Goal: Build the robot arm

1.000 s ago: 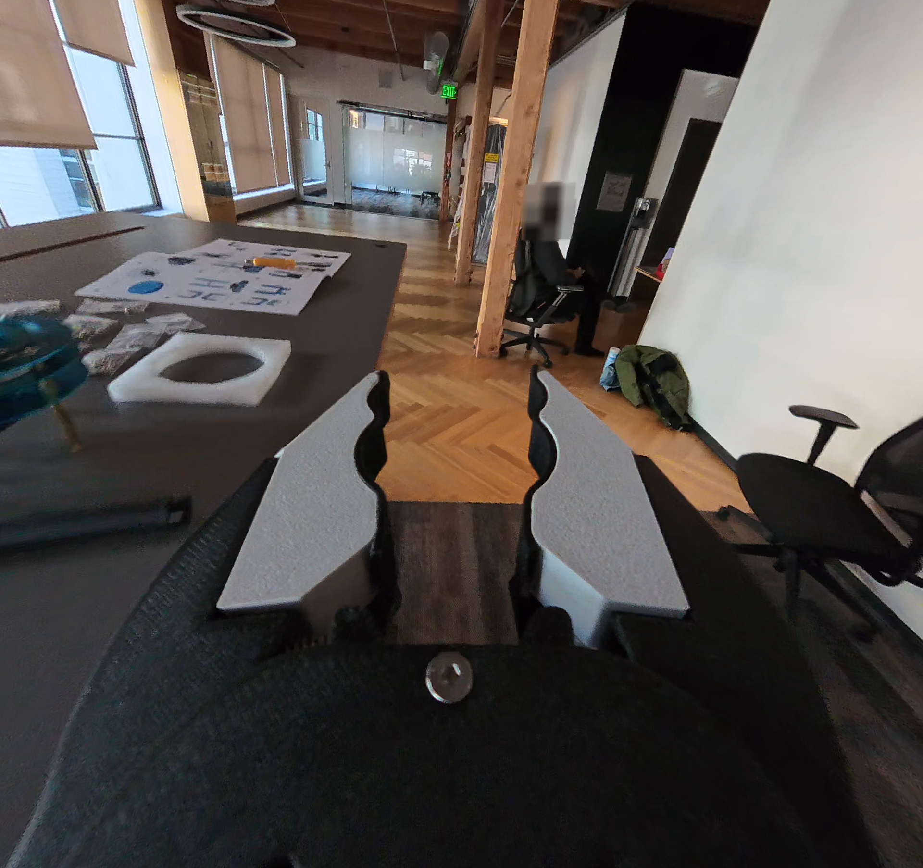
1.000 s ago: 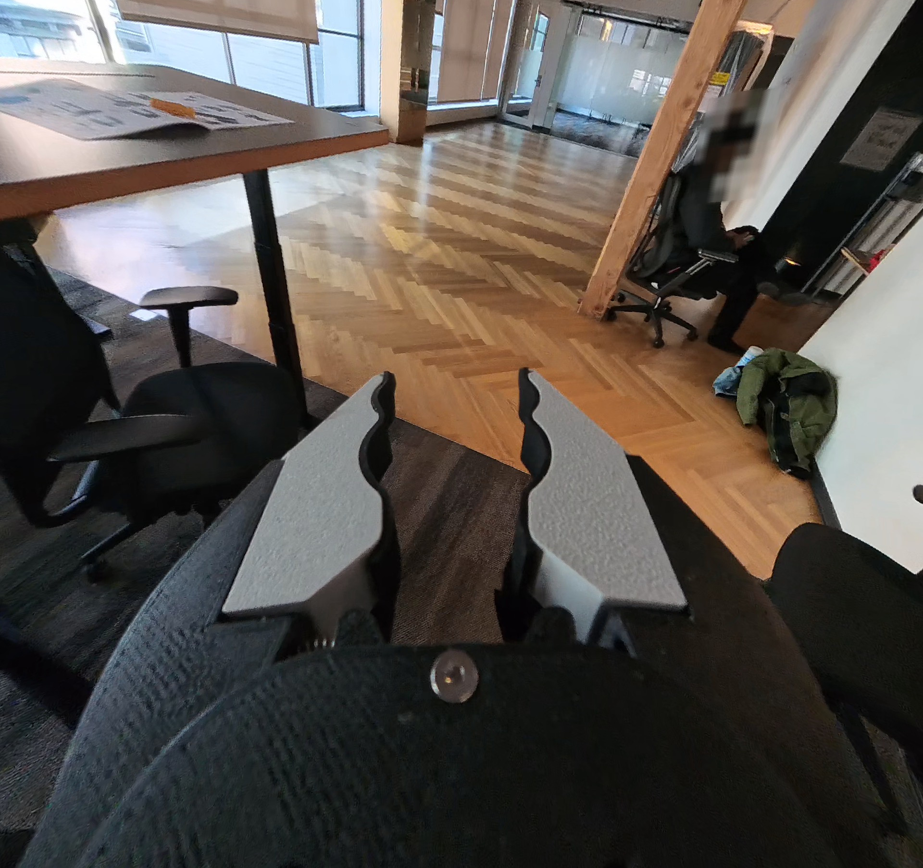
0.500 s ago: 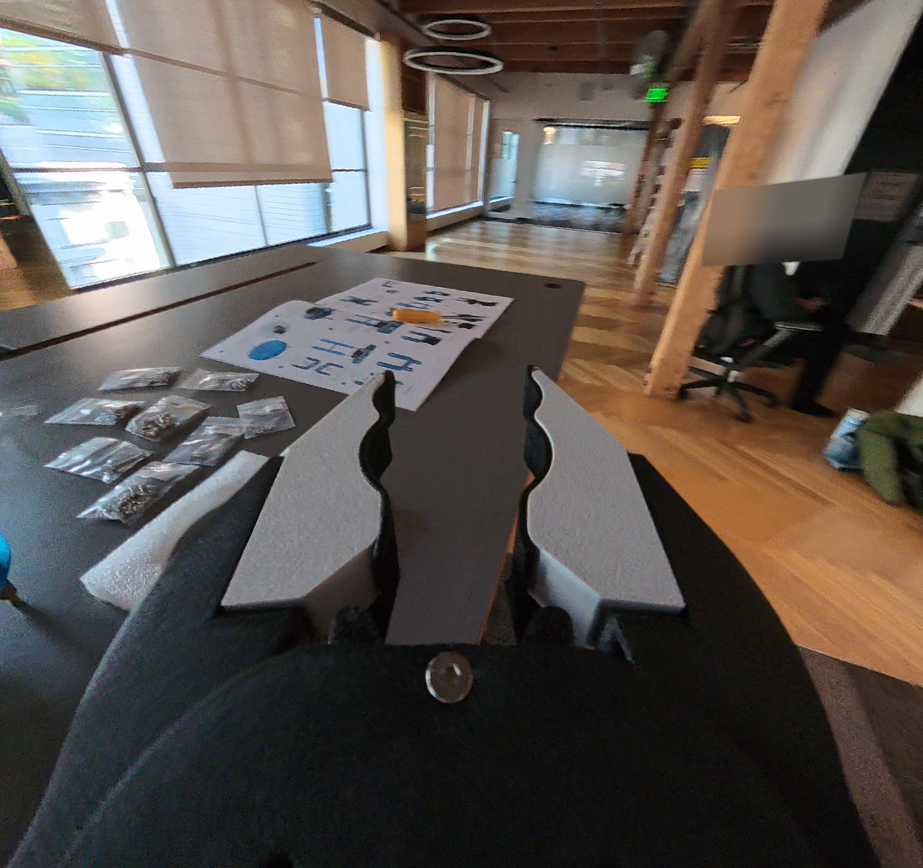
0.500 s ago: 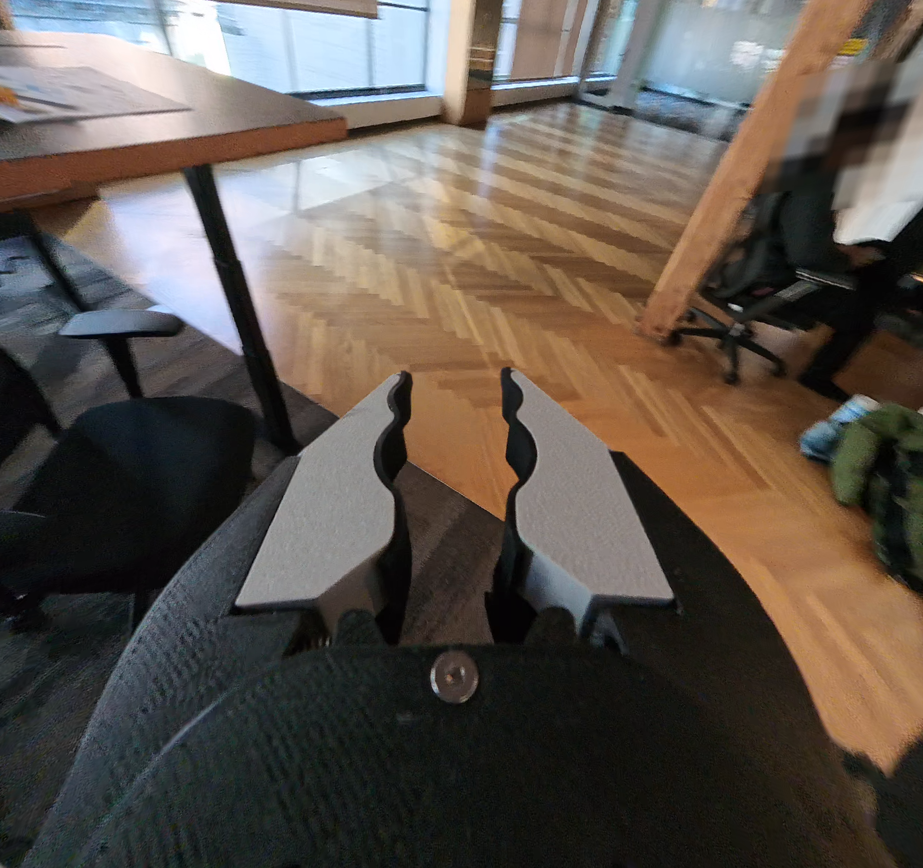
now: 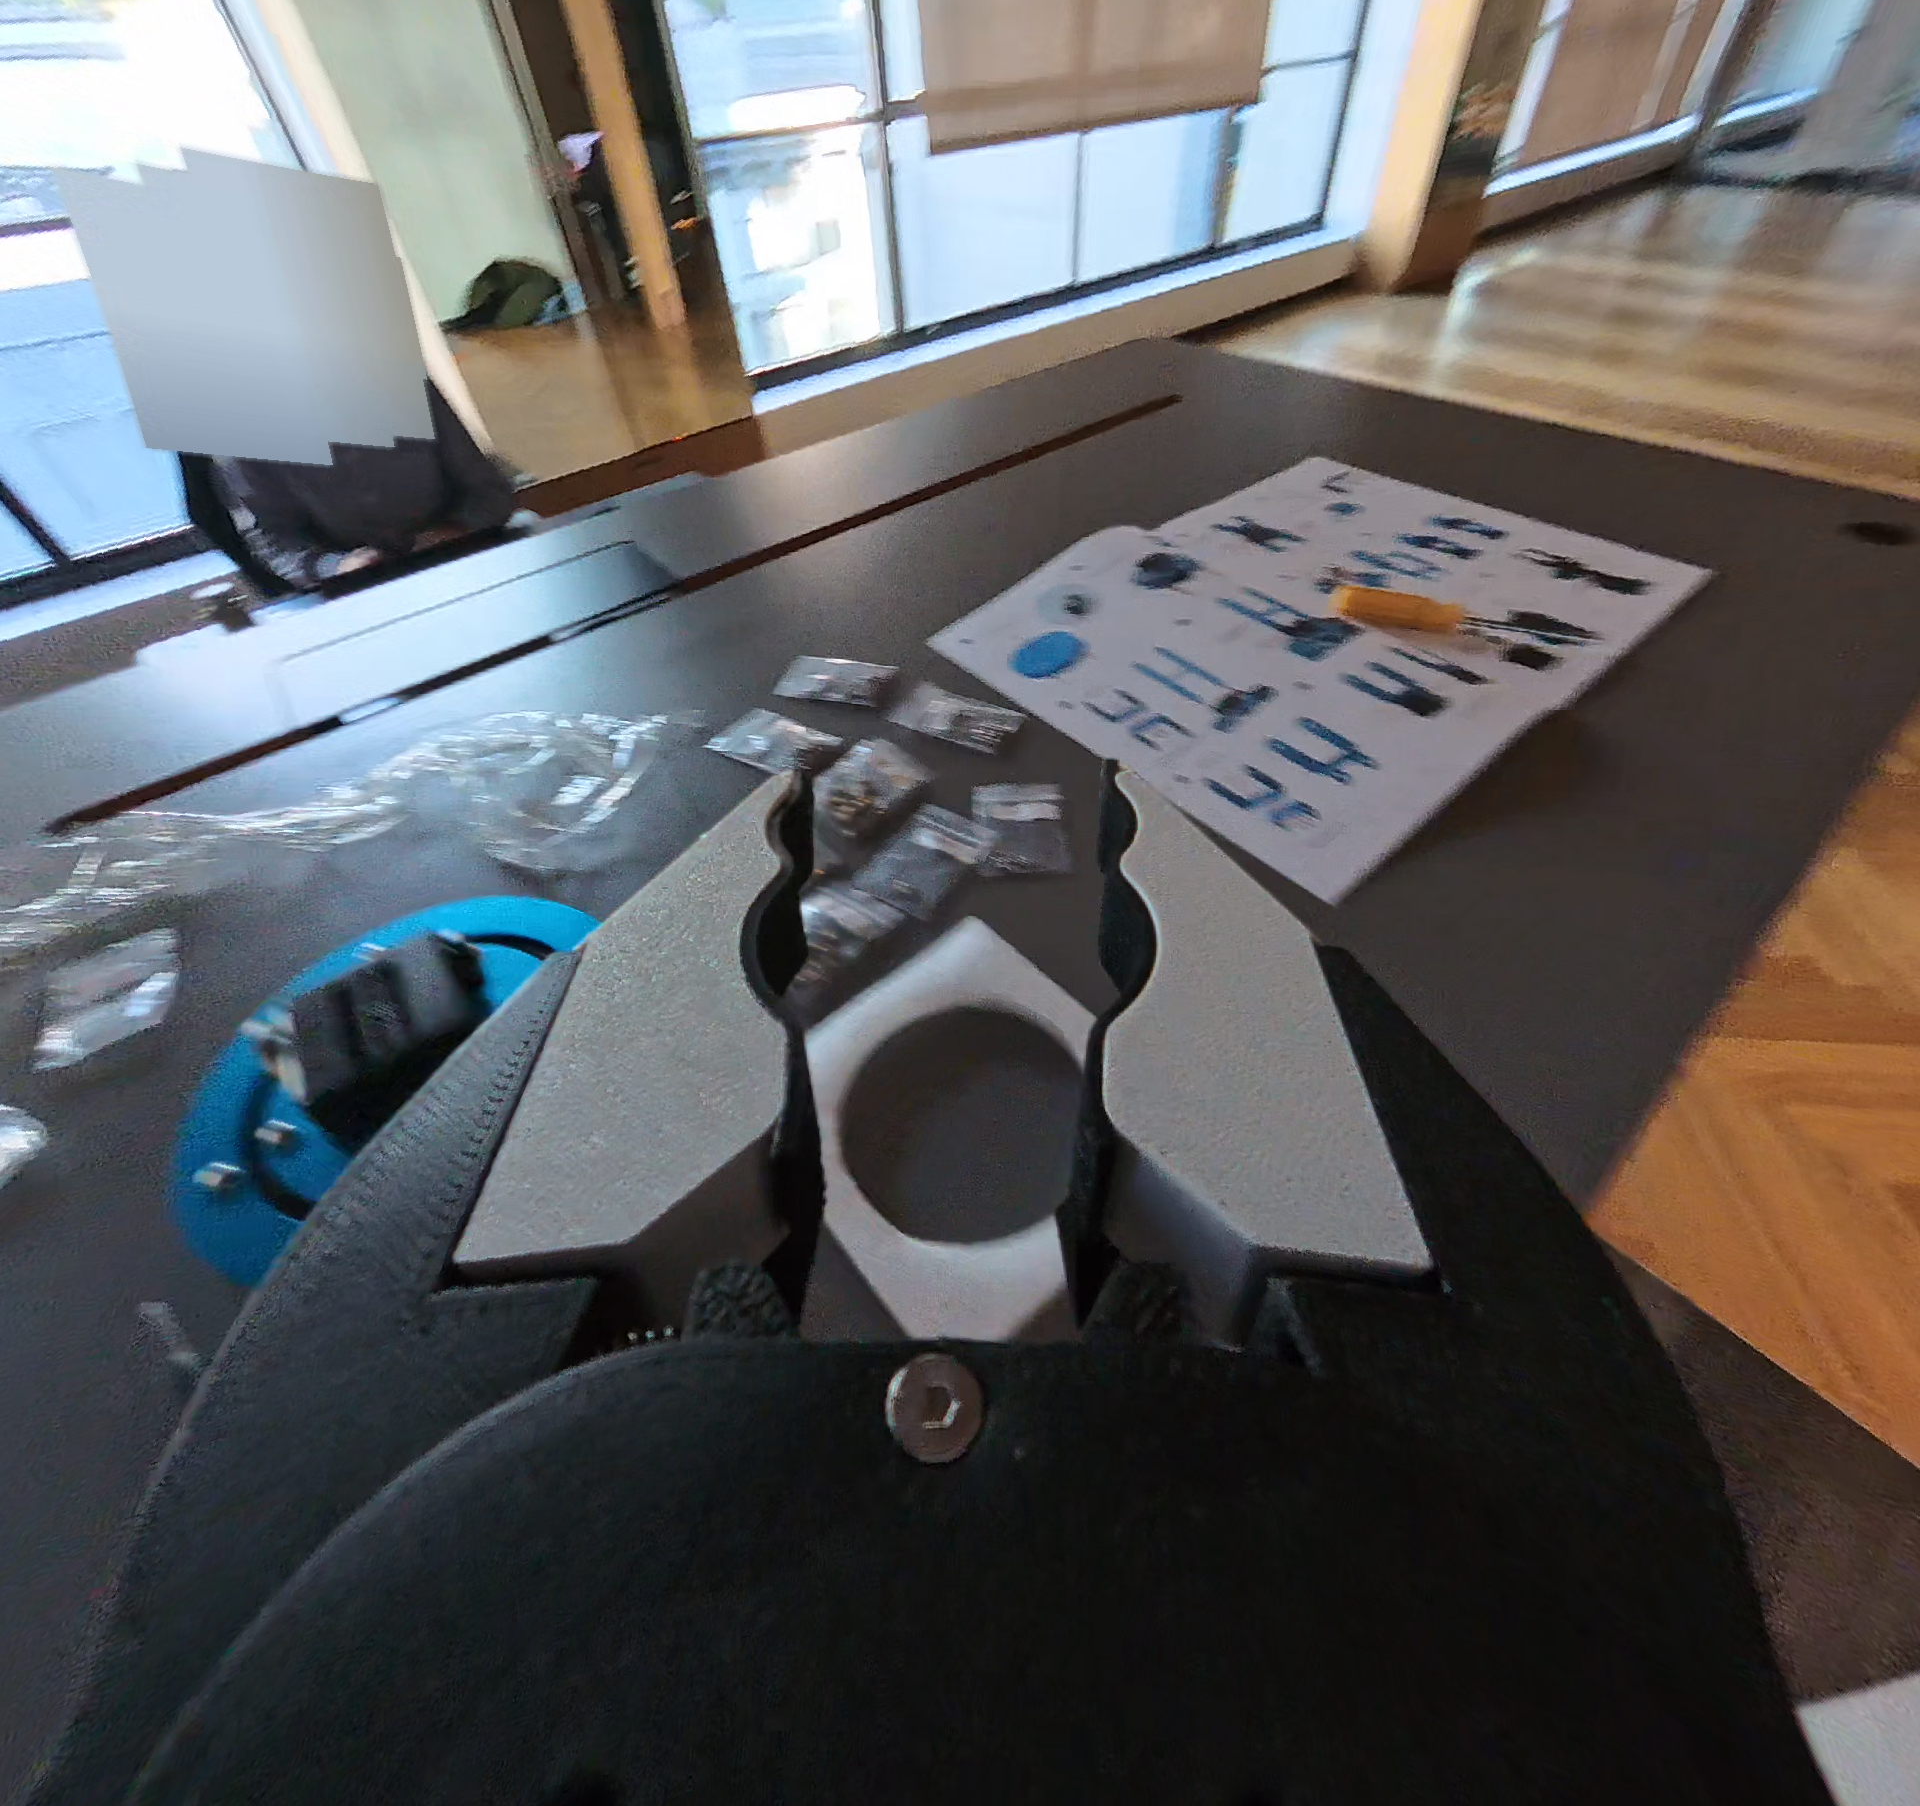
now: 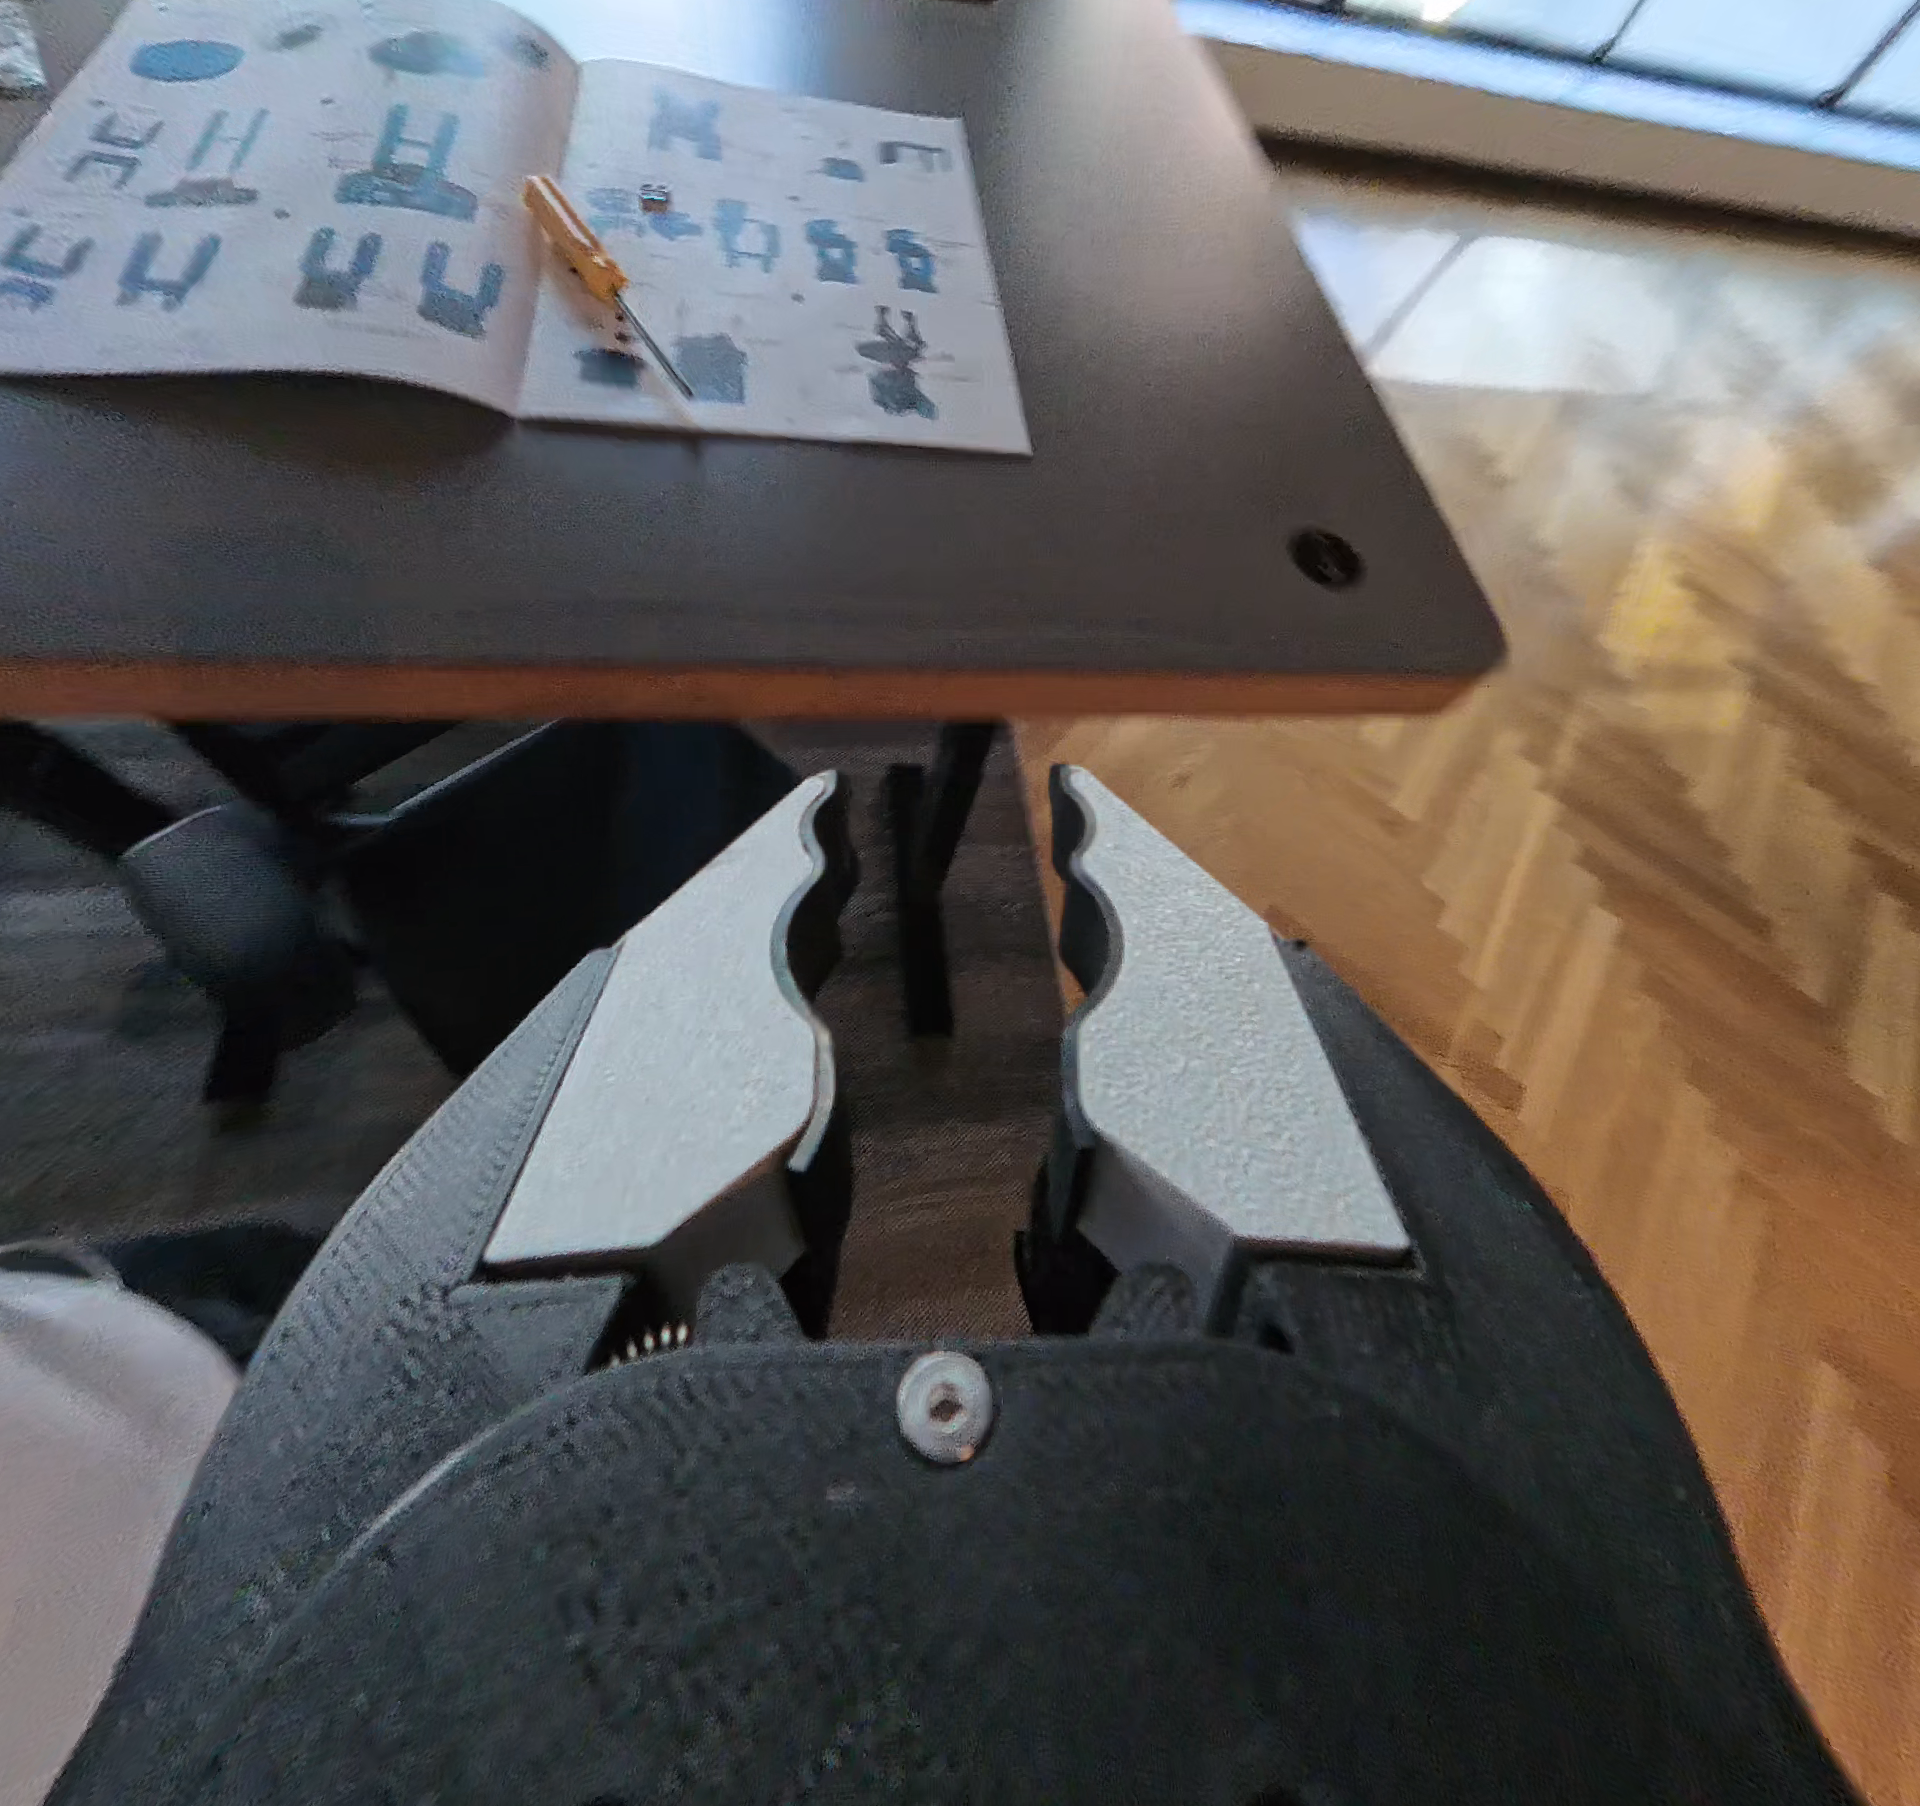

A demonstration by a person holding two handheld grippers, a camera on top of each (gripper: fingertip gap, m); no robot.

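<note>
My left gripper (image 5: 951, 795) is open and empty, held above a dark table (image 5: 1558, 977). Under its jaws lies a white foam square with a round hole (image 5: 940, 987). Several small clear bags of parts (image 5: 904, 821) lie just beyond the fingertips. A blue round part with a black block on it (image 5: 312, 1060) sits to the left. My right gripper (image 6: 940, 790) is open and empty, off the table's near edge, below the tabletop. An open instruction booklet (image 6: 499, 229) lies on the table (image 6: 727, 551) with an orange-handled screwdriver (image 6: 582, 244) on it; both also show in the left wrist view (image 5: 1340, 676).
Crumpled clear plastic wrap (image 5: 447, 800) lies at the table's left. A person (image 5: 353, 499) sits beyond the far side. A black office chair (image 6: 239, 915) and table legs (image 6: 925, 883) stand under the table. Wood floor (image 6: 1610, 873) lies to the right, windows (image 5: 997, 208) behind. Tip to tip, the grippers are about 60 cm apart.
Both grippers have swung left toward the table. The left one now looks down on the foam and bags; the right one now faces the table edge with the booklet. Both stay open.
</note>
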